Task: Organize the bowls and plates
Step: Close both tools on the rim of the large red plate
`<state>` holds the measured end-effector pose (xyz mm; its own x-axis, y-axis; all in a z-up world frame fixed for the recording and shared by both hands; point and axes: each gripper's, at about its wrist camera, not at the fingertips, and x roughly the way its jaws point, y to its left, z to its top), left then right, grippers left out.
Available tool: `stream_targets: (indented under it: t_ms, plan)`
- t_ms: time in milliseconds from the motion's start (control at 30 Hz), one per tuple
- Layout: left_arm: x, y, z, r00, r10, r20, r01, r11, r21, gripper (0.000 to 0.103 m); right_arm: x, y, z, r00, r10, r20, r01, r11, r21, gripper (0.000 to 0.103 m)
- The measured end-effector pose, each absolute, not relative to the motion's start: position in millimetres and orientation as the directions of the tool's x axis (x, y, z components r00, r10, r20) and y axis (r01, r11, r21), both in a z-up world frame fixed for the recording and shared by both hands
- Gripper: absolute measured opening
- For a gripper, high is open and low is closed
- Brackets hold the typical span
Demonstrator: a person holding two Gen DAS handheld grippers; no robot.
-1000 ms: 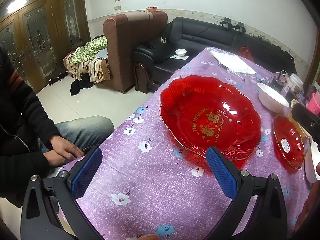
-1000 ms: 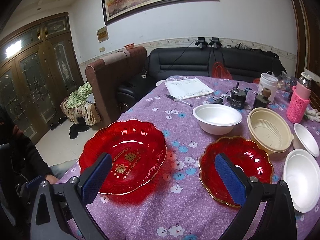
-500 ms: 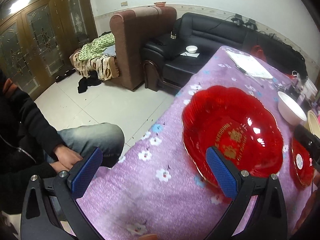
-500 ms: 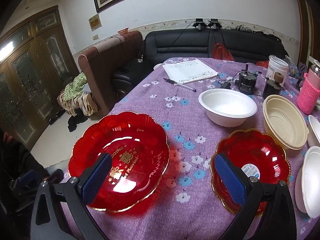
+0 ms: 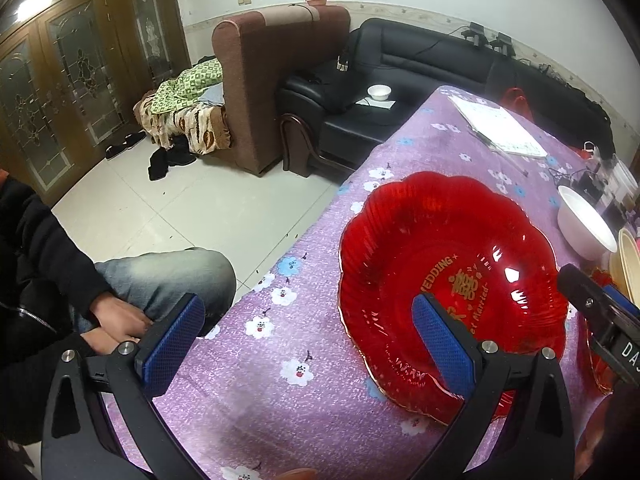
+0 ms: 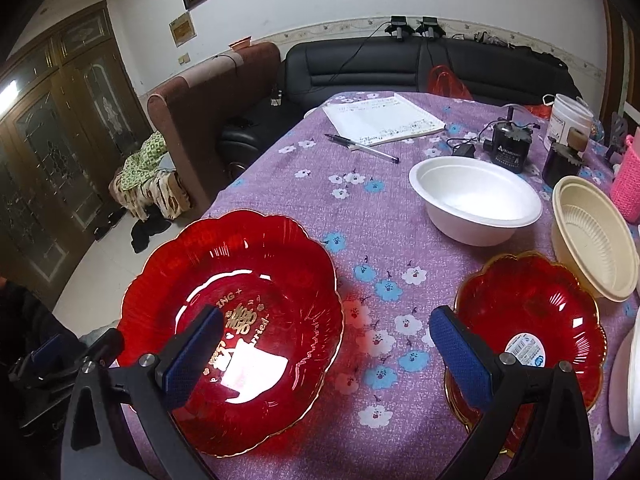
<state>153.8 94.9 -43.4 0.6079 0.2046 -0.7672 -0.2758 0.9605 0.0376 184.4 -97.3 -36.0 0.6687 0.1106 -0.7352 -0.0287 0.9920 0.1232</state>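
Observation:
A large red scalloped plate [image 5: 452,264] with gold lettering lies on the purple flowered tablecloth [image 5: 312,400]. It also shows in the right wrist view [image 6: 240,292]. A smaller red plate [image 6: 540,320] lies to its right. Beyond it stand a white bowl [image 6: 476,204] and a cream bowl [image 6: 592,232]. My left gripper [image 5: 308,336] is open and empty, its right finger over the large plate's near rim. My right gripper [image 6: 324,356] is open and empty, above the cloth between the two red plates.
A white plate rim [image 6: 628,384] shows at the far right. A notebook [image 6: 380,120], pen [image 6: 360,148], black pump [image 6: 508,148], white tub [image 6: 568,120] and pink sleeve [image 6: 628,188] sit at the back. A seated person's knee [image 5: 168,280] is left of the table edge.
Both grippers have moved lower and closer to the table. The left view has swung left, so the large red plate now sits at its right. Both stay open.

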Motion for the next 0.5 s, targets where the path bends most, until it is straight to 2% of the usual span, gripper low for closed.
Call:
stream_targets:
  t_ms: [367, 500]
  plan:
    - [164.3, 91.2, -52.3, 0.585, 0.194, -0.788, -0.272, 0.962, 0.035, 0.103, 196.8, -95.9, -47.9, 0.640, 0.101, -0.762, -0.025, 0.993, 0.111, 0.100]
    - [176.9, 89.6, -66.5, 0.532, 0.178, -0.828, -0.267, 0.963, 0.035, 0.103, 203.9, -97.6, -57.0, 0.608, 0.102, -0.787, -0.018, 0.993, 0.115, 0.094]
